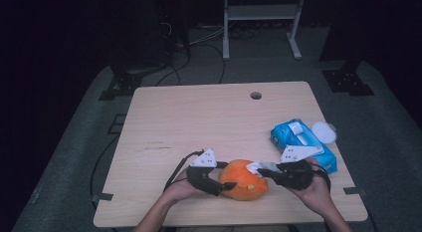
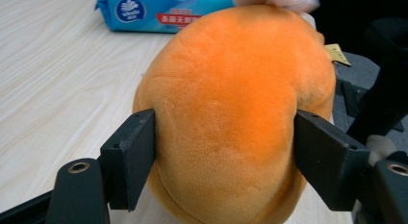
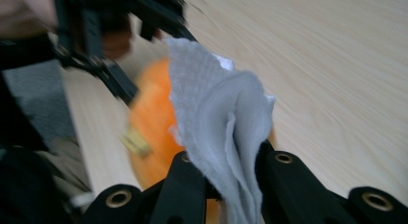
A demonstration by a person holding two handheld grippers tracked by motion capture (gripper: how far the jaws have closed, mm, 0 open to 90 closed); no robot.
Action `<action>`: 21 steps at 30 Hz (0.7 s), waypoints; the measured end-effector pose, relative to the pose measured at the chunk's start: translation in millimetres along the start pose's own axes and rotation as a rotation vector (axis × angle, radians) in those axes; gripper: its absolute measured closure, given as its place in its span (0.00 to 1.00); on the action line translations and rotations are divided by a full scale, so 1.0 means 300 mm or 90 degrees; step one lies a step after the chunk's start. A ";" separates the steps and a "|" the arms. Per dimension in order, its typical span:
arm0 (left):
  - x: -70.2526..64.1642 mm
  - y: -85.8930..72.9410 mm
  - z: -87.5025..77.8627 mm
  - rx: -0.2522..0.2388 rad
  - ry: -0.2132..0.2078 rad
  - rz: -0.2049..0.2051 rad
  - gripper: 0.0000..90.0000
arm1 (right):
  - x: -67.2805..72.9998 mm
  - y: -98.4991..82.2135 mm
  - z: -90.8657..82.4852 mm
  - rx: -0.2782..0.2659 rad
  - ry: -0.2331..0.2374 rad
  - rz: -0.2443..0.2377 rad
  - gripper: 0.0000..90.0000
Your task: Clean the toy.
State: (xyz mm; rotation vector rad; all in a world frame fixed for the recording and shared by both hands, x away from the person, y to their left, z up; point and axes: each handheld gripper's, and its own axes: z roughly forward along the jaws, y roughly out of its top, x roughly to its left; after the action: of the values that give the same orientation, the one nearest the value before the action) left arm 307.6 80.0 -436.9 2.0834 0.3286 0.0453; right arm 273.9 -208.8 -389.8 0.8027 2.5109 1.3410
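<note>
Gripping orange plush (image 2: pixel 226 118) | right gripper view: pinched wipe (image 3: pixel 221 123) | high view: blue pack (image 1: pixel 302 141)

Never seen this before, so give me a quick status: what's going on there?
Left gripper clamped on orange plush toy. Right gripper shut on white wipe, at the toy's top. Blue wipes pack sits clear.

- The far half of the table (image 1: pixel 199 112) is bare wood, so a hand can pass there freely.
- The blue wipes pack (image 1: pixel 303 142) lies near the right edge, just behind the right gripper (image 1: pixel 266 173), and blocks a move backwards there.
- The orange plush toy (image 1: pixel 244 179) fills the gap between both grippers (no room to pass).
- The left gripper (image 1: pixel 225 184) has open table on its left.
</note>
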 end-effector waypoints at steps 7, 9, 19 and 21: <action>-0.024 0.042 0.003 -0.026 -0.016 0.013 0.10 | 0.017 -0.010 0.032 0.010 0.056 -0.001 0.92; -0.018 0.027 0.039 -0.004 -0.021 -0.005 0.06 | 0.029 -0.007 0.039 0.018 0.060 -0.014 0.92; -0.061 0.083 0.016 -0.088 0.122 0.114 0.42 | 0.022 0.034 0.006 -0.022 -0.003 -0.016 0.92; -0.061 0.084 0.029 -0.081 0.133 0.117 0.40 | 0.025 0.046 0.009 -0.024 -0.032 -0.030 0.92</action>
State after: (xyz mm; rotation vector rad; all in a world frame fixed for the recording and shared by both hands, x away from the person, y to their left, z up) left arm 296.9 56.1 -417.9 1.9803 0.2524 0.3861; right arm 273.8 -196.7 -379.6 0.7547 2.4437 1.3317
